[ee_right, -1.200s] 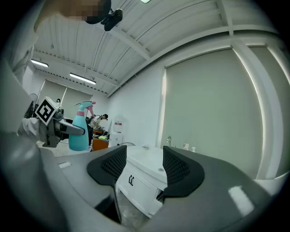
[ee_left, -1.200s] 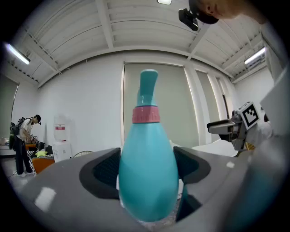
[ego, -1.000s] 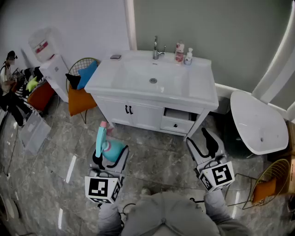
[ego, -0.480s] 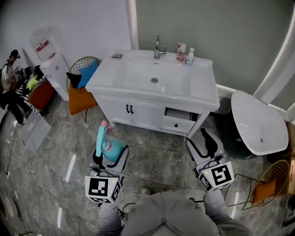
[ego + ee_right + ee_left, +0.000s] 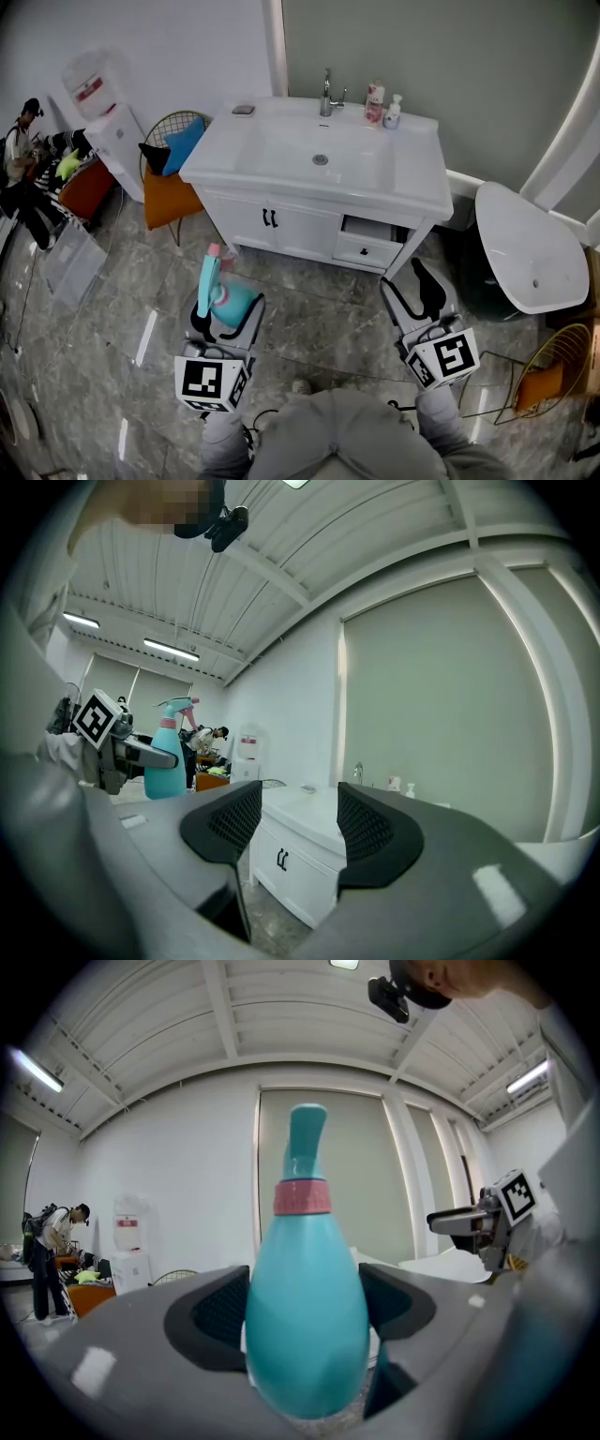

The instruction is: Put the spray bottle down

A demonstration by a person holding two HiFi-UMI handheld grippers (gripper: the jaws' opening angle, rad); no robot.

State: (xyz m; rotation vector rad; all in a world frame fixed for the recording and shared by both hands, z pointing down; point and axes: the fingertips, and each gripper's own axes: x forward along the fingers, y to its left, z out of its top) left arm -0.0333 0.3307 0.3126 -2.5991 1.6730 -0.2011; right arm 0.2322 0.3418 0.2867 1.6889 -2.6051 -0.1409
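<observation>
**Bottle held fast, nothing set down yet**

Over that last second almost nothing had changed in my hands. My left gripper (image 5: 220,323) stayed clamped on the teal spray bottle (image 5: 305,1316), with one jaw pressed to each side of its belly. The bottle stood upright, its pink collar and nozzle on top. It was held in the air above the grey marble floor (image 5: 309,323), in front of the white vanity (image 5: 412,192) and well apart from it.

Only the view had shifted. The vanity sat slightly lower and further right in the head view than a second before. I took that for a small move of my head or body, but I could not tell which.

My right gripper (image 5: 419,291) was empty, its jaws spread with nothing between them, aimed toward the drawer (image 5: 366,248) side of the vanity.

I judged that the put-down had not begun, since the bottle rested on no surface. I still had to carry it to the countertop or lower it to the floor, and seat its base, before easing the jaws apart.
</observation>
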